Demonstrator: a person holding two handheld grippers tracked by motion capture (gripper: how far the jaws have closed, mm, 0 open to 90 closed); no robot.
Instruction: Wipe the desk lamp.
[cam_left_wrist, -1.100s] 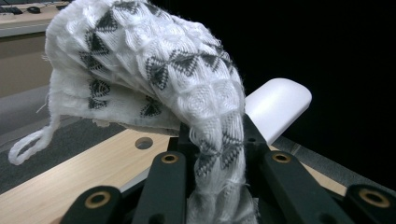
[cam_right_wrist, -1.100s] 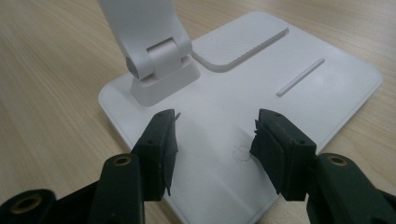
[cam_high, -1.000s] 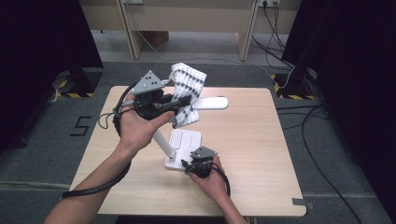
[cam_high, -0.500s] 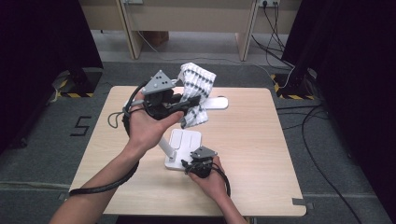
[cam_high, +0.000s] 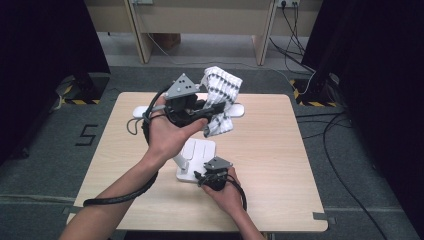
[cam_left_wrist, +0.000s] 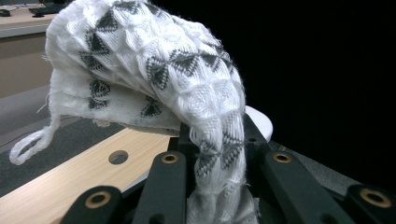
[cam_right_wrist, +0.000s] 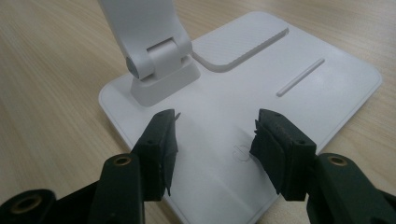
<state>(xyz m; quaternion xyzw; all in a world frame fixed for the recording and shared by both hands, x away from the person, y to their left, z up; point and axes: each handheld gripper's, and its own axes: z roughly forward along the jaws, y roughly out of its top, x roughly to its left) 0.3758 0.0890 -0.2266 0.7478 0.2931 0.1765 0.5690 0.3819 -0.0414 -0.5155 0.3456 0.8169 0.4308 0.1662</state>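
A white cloth with black triangle patterns (cam_high: 220, 97) hangs in the air above the far half of the table, bunched and drooping. My left gripper (cam_high: 212, 109) is shut on it; in the left gripper view a fold of the cloth (cam_left_wrist: 140, 60) is pinched between the jaws of the left gripper (cam_left_wrist: 217, 156). A white desk lamp stands with its flat base (cam_high: 197, 152) near the table's middle. My right gripper (cam_high: 202, 176) is at the base's near edge. Its jaws stand open just above the base (cam_right_wrist: 303, 70) in the right gripper view (cam_right_wrist: 215, 135), astride the power symbol (cam_right_wrist: 239, 153).
The lamp's arm (cam_right_wrist: 149, 42) rises from a hinge on the base, and its long head (cam_high: 142, 111) lies across the far side of the wooden table (cam_high: 280, 165). A hole (cam_left_wrist: 118, 157) is in the tabletop. Cables trail on the floor at the right.
My left hand has carried the cloth to the right and a little up. The right gripper has stayed over the lamp base.
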